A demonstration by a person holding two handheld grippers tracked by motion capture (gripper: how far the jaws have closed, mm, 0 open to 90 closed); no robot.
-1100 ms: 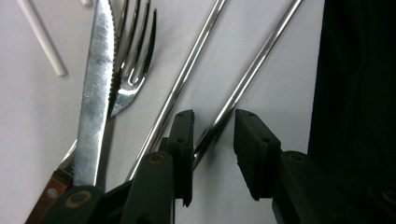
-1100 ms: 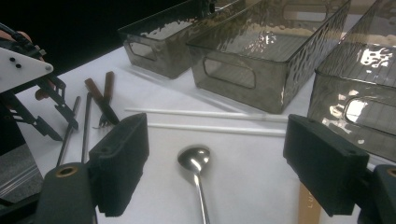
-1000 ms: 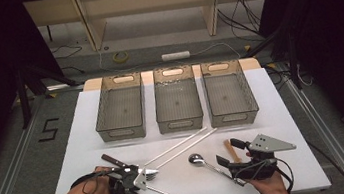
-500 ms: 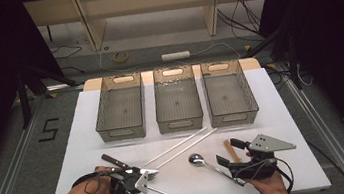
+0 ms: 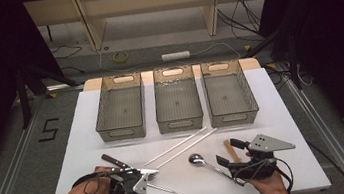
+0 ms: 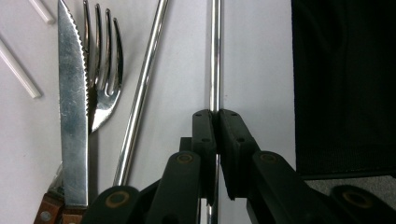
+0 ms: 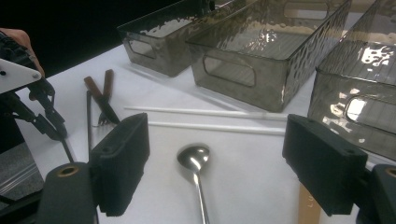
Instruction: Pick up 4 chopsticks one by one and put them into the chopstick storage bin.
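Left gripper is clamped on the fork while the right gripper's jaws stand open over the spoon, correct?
Not quite. The left gripper is clamped on a thin metal rod, not the fork, which lies untouched beside the knife; the left gripper view shows this. The right gripper does stand open over the spoon.

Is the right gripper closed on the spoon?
No. In the right gripper view the right gripper has its jaws wide apart, and the spoon lies on the white table between them, untouched.

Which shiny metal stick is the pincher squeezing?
The one nearest the table edge, pinched in the left gripper. The other rod lies loose beside the fork.
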